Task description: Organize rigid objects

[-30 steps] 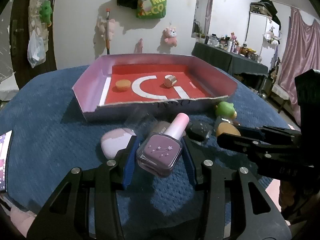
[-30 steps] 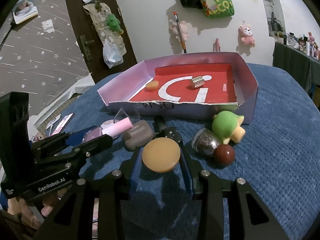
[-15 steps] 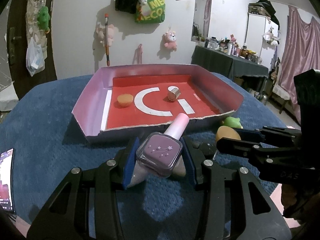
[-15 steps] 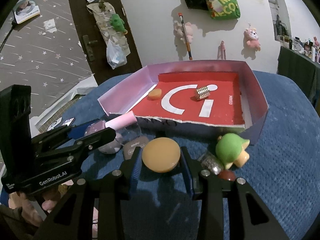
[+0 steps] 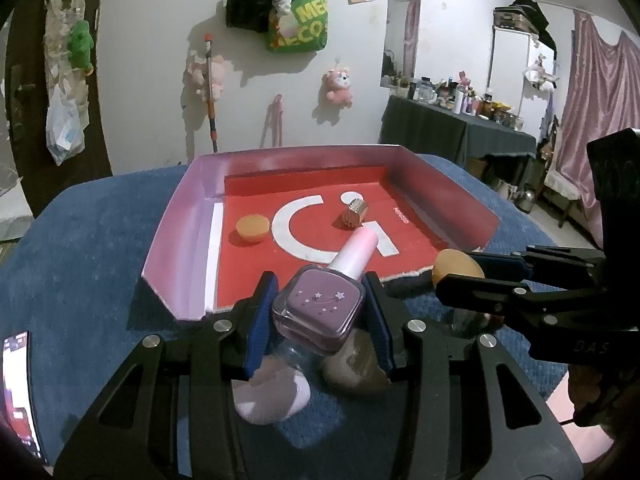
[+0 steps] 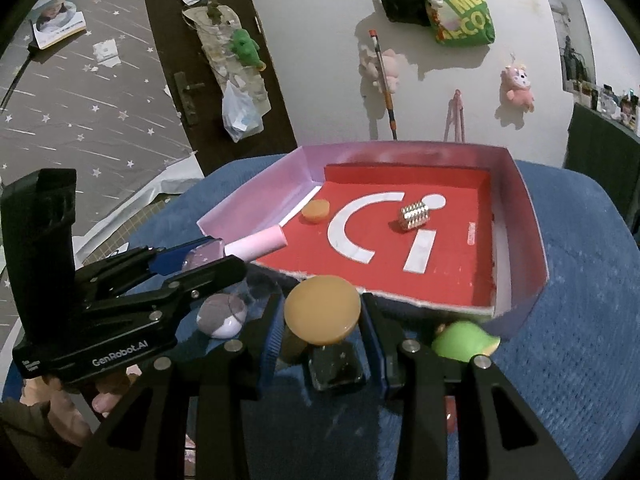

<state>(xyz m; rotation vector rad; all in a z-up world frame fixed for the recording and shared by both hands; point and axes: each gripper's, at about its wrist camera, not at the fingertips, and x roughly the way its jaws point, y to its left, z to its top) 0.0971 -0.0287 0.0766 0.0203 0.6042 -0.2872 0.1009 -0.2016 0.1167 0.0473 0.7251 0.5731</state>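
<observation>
My left gripper (image 5: 318, 308) is shut on a purple nail polish bottle (image 5: 320, 306) with a pink cap, held just above the near edge of the pink-walled red box (image 5: 176, 236). My right gripper (image 6: 322, 318) is shut on a round orange disc (image 6: 322, 308), also at the box's near edge. In the right wrist view the left gripper (image 6: 192, 260) reaches in from the left with the pink cap (image 6: 256, 245) over the box corner. Inside the box lie a small orange disc (image 5: 251, 229) and a silver studded cylinder (image 5: 354, 213).
On the blue cloth (image 6: 560, 360) below the grippers lie a pale pink pebble-like piece (image 5: 272, 398), a brown case (image 5: 352, 368), a dark square bottle (image 6: 336, 368), a green toy (image 6: 464, 338) and a grey-white ball (image 6: 222, 316). A phone (image 5: 18, 384) lies at the left edge.
Both grippers have lifted and moved forward to the box's near edge, carrying the nail polish and the orange disc. The loose items now lie beneath them.
</observation>
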